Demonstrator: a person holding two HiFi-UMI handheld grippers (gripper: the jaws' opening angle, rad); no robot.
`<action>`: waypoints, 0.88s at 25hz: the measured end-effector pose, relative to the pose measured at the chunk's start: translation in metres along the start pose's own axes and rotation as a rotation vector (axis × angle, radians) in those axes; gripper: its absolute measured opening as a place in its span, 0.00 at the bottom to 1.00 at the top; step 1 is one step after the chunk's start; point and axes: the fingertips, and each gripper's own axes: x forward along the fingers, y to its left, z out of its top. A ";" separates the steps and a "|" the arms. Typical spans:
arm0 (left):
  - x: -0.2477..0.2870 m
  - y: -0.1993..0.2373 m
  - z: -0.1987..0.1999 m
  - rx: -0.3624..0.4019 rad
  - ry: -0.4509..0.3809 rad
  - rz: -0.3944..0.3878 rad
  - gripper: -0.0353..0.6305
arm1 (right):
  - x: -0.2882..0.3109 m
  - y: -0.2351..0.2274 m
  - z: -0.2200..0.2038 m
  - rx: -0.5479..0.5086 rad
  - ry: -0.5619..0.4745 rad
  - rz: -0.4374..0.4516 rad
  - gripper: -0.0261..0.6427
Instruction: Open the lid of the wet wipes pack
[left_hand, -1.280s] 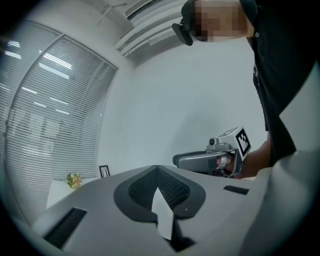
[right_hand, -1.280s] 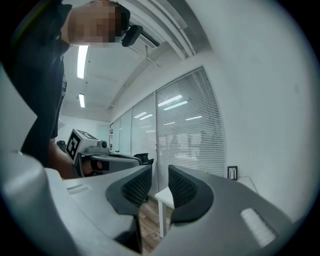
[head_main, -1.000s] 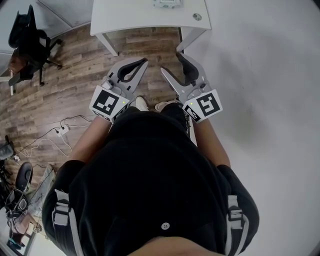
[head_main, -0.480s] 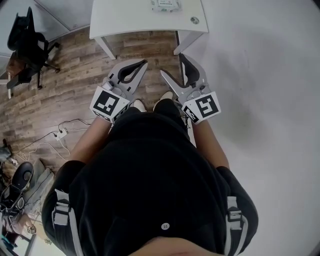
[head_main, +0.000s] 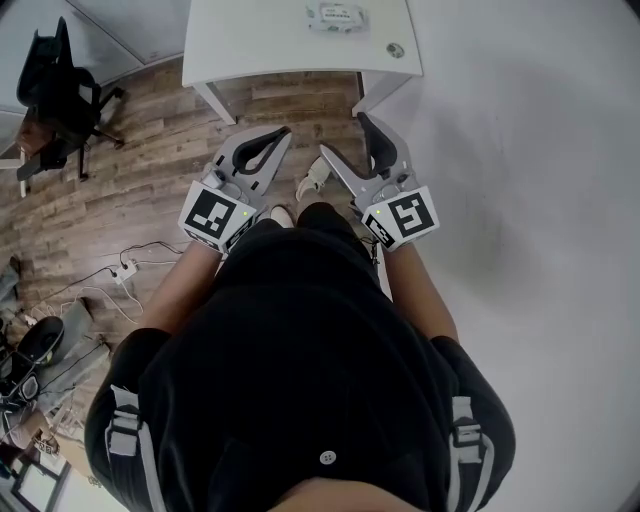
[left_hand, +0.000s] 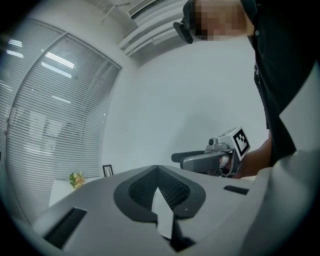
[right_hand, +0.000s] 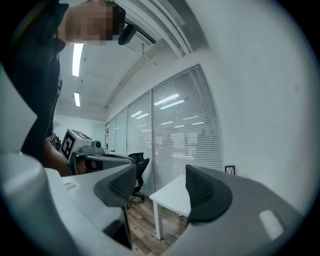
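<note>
Approaching the counter (head_main: 260, 40) | change: right gripper (head_main: 345, 138) has just been opening, now released wide with nothing between its jaws; left gripper (head_main: 283, 132) clenched, empty | wipes pack (head_main: 338, 15) on the counter at top centre of the head view, slightly lower in frame than a second ago | meaning: closing in, likely readying a reach; lid untouched, both grippers well apart from it.

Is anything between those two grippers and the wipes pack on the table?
Nothing visible. The wet wipes pack lies on the white table ahead of the left gripper and right gripper; only wood floor lies between.
</note>
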 end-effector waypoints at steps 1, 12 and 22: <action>0.003 0.004 0.000 0.002 -0.002 -0.001 0.06 | 0.004 -0.004 -0.001 0.000 0.003 0.000 0.51; 0.056 0.059 0.009 0.001 0.014 0.026 0.06 | 0.060 -0.064 -0.001 0.002 0.018 0.026 0.51; 0.128 0.107 0.016 0.006 0.039 0.044 0.06 | 0.107 -0.141 -0.002 0.034 0.014 0.042 0.51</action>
